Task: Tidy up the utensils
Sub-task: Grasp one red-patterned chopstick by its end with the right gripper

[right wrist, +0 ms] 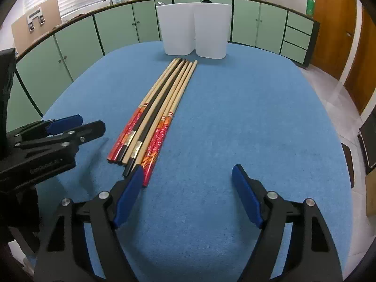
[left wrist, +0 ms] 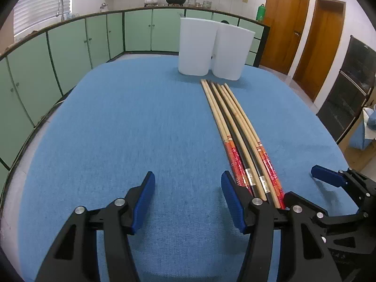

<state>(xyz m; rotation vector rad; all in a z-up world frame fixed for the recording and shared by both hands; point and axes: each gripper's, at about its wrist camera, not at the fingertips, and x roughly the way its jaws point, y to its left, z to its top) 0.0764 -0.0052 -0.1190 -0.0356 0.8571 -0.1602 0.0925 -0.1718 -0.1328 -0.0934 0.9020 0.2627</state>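
Utensil sorting not yet begun
Chopsticks [right wrist: 155,115] all lie on the bench [right wrist: 235,117]; white holders [right wrist: 192,30] apparently unfilled; left tongs [left wrist: 188,199] and right tongs [right wrist: 188,195] open, empty

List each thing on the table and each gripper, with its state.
Left gripper: open, empty.
Right gripper: open, empty.
Bundle of long wooden, black and red-handled chopsticks: lying flat on the blue cloth-covered table, ungripped.
Two white plastic containers: upright, side by side, behind the chopstick tips.
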